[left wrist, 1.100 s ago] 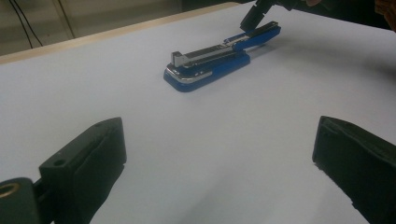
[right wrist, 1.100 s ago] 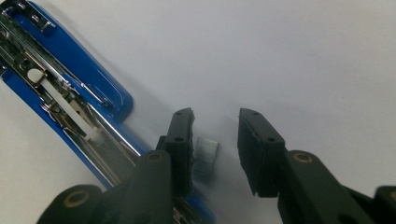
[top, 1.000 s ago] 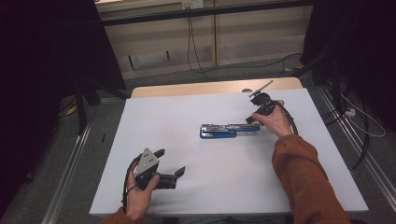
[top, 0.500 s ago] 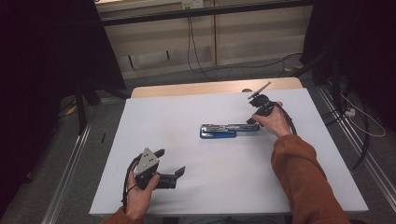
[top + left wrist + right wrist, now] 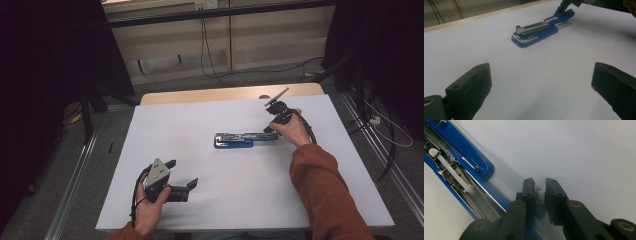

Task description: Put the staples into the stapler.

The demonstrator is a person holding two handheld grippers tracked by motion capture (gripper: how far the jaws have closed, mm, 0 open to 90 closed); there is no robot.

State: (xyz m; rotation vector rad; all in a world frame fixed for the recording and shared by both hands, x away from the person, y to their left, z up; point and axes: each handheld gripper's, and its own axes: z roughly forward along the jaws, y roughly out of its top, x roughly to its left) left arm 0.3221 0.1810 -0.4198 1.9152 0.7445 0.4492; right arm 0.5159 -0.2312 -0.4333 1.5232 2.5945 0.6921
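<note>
A blue stapler [image 5: 239,140] lies opened flat in the middle of the white table, its metal staple channel [image 5: 454,176] facing up. My right gripper [image 5: 273,131] is at the stapler's right end. Its jaws have just been closing and now pinch a short grey strip of staples [image 5: 539,203] between the pads, right gripper [image 5: 539,182] tips just above the tabletop beside the blue arm. My left gripper [image 5: 182,173] rests near the front left of the table with its jaws wide apart and nothing between them. The left gripper [image 5: 541,75] faces the stapler [image 5: 536,33] from a distance.
A white sheet [image 5: 200,115] covers the table, with a wooden edge [image 5: 220,95] along the far side. Cables [image 5: 210,60] run over the floor behind it, and metal rails [image 5: 75,170] flank the table.
</note>
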